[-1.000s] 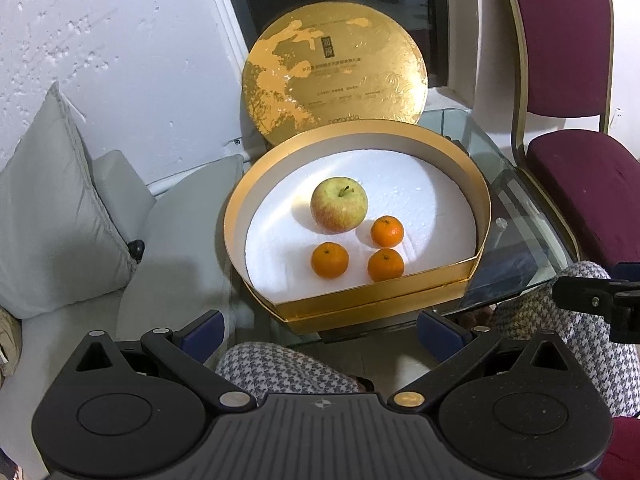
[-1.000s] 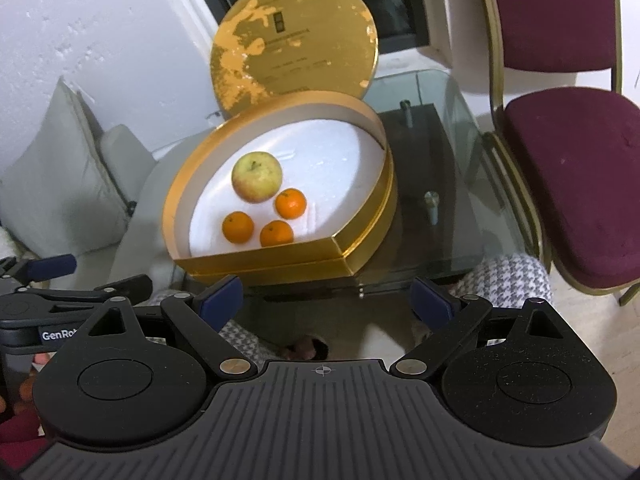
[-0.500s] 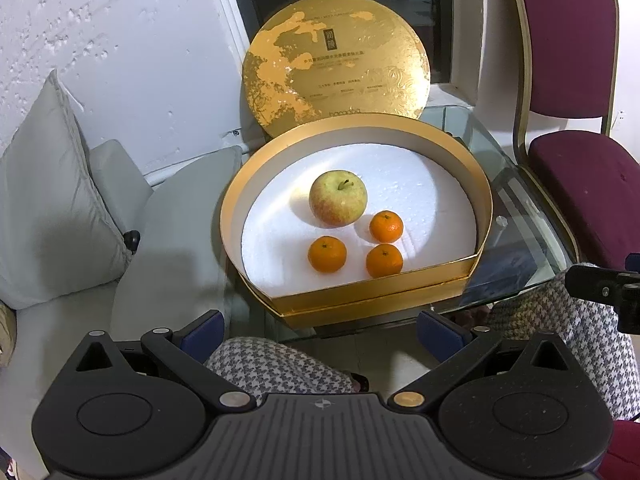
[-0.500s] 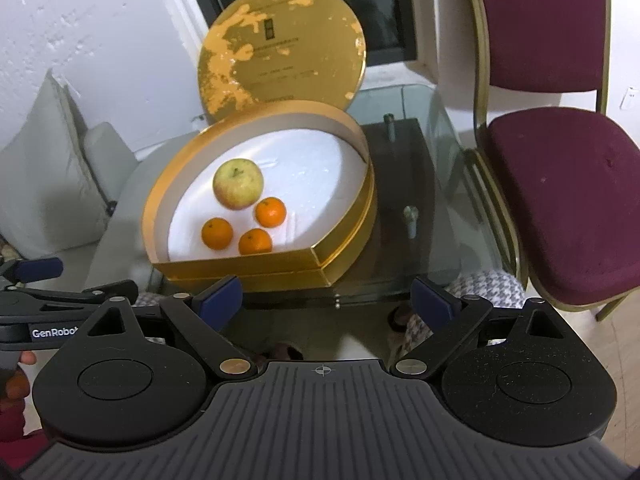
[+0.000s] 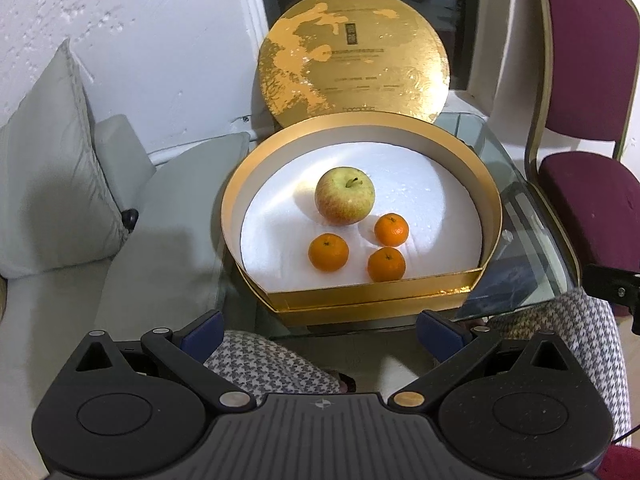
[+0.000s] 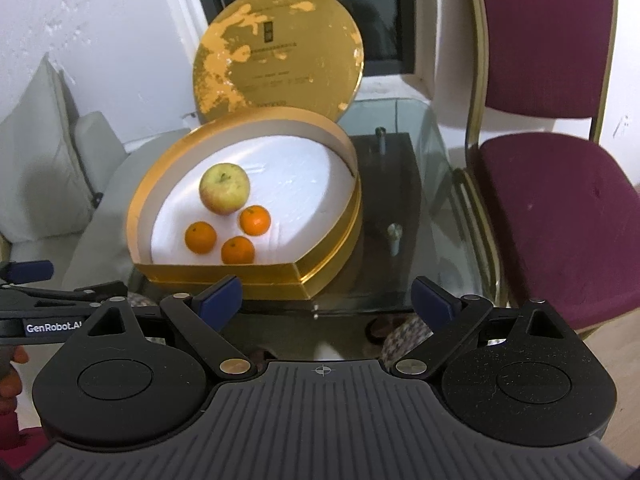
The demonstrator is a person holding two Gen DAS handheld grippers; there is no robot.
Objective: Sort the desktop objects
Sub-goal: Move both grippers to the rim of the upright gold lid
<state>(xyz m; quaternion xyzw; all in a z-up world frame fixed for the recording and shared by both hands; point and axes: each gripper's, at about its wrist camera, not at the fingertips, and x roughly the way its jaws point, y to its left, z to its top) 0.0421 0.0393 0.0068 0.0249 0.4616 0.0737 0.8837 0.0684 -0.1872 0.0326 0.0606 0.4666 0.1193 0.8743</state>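
In the left wrist view, grey cushions [image 5: 48, 168] fill the left side of the frame against a white wall. At centre sits a gold box [image 5: 490, 216] with a white liner, resting on a glass table [image 5: 516, 200]; its round gold lid [image 5: 352, 60] stands upright behind it at upper centre. Inside the box, an apple [image 5: 345, 196] lies near the middle, with three tangerines just below it: one lower left [image 5: 328, 252], one lower centre [image 5: 386, 265] and one to the right [image 5: 391, 230], close to the apple. A maroon chair [image 5: 588, 80] takes the right edge. Along the bottom, the left gripper [image 5: 320, 330] hangs short of the box, its blue-tipped fingers [image 5: 202, 332] spread wide with nothing between them, above houndstooth-clad knees [image 5: 272, 364].

In the right wrist view, the cushions [image 6: 36, 160] again sit at far left, and part of the left gripper [image 6: 28, 272] juts in at the lower left edge. The box [image 6: 240, 270] lies left of centre with the apple [image 6: 224, 188] and the tangerines [image 6: 200, 237] [image 6: 238, 250] [image 6: 255, 220] in it, the lid [image 6: 276, 52] upright behind. The table [image 6: 432, 264] extends to the right, bare apart from the box, and the chair [image 6: 552, 184] fills the right side. At the bottom, the right gripper [image 6: 326, 298] is released too, fingers [image 6: 432, 300] wide apart and empty, hovering in front of the table edge.
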